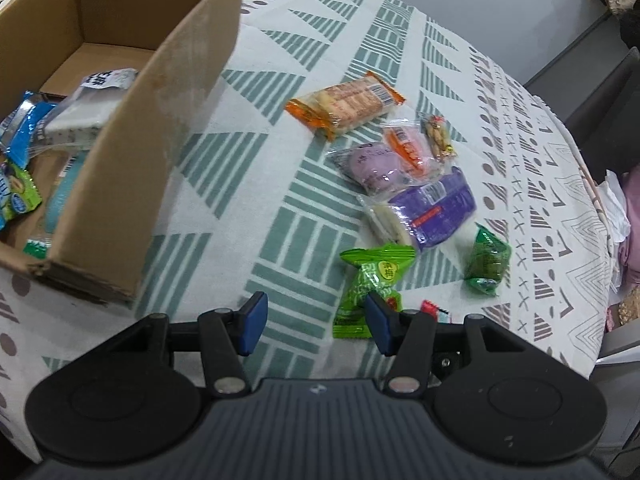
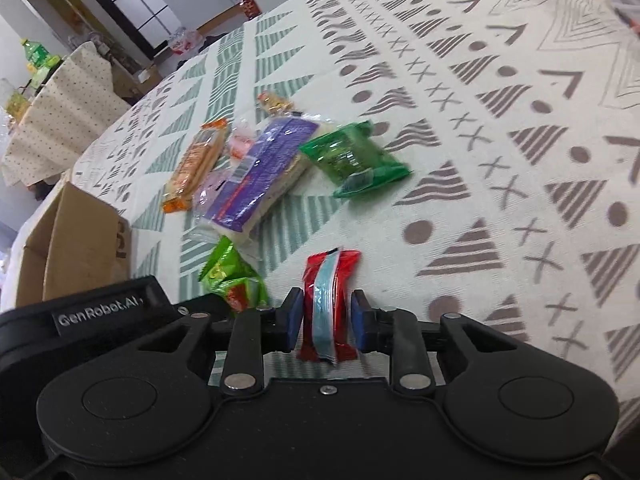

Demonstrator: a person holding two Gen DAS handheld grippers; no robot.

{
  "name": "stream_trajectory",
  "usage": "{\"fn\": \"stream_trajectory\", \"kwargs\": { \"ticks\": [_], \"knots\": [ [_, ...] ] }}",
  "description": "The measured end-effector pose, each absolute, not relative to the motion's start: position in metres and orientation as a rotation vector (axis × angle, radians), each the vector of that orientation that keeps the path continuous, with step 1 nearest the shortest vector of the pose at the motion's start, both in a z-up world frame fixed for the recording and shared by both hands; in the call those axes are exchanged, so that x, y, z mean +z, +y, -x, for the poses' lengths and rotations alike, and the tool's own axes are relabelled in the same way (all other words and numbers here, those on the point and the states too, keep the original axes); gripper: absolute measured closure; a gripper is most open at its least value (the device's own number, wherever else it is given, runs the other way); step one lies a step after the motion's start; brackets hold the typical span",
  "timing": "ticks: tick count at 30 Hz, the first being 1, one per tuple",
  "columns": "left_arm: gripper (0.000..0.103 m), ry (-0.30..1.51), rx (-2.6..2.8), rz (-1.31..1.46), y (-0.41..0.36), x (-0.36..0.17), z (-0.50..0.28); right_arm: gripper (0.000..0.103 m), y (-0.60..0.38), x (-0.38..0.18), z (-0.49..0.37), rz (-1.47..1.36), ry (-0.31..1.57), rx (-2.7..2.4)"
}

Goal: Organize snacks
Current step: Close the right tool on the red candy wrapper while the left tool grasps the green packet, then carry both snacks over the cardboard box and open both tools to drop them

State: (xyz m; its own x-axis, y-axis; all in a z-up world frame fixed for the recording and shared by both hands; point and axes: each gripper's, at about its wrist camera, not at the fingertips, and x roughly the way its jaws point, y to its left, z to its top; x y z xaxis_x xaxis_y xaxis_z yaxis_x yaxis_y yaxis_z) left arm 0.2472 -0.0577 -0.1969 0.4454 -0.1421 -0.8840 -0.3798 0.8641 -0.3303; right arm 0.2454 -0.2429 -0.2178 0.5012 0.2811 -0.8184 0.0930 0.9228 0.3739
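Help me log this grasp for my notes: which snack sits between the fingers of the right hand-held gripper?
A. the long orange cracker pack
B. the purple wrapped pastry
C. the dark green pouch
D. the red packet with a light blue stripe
D: in the right wrist view the red packet with a light blue stripe stands between the blue pads of the right hand-held gripper, with small gaps showing on either side.

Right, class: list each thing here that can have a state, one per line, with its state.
cardboard box: open-topped, partly filled with snacks
left gripper: open, empty
right gripper: jaws either side of the red packet, grip unclear
red packet: sealed, standing between the pads
purple packet: sealed, lying on the tablecloth
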Motion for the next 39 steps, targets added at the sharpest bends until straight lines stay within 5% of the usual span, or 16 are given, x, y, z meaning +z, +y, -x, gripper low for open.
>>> {"fn": "stream_trajectory", "kwargs": {
  "ticks": [19,23,39],
  "knots": [
    [0.051,1.087,0.136,0.564,-0.072,-0.206,-0.264,0.074,-0.236,-0.22,-0.249,-0.302,1.02,0.12],
    [0.08,1.088,0.11,0.577,-0.07,-0.205,-0.267,0.08,-0.237,-0.22,-0.248,-0.293,1.012,0.122],
    [0.084,1.055,0.053,0.469,-0.052,-0.174,-0.253,0.081,-0.244,-0.195,-0.23,-0.296,0.923,0.135]
  ]
}}
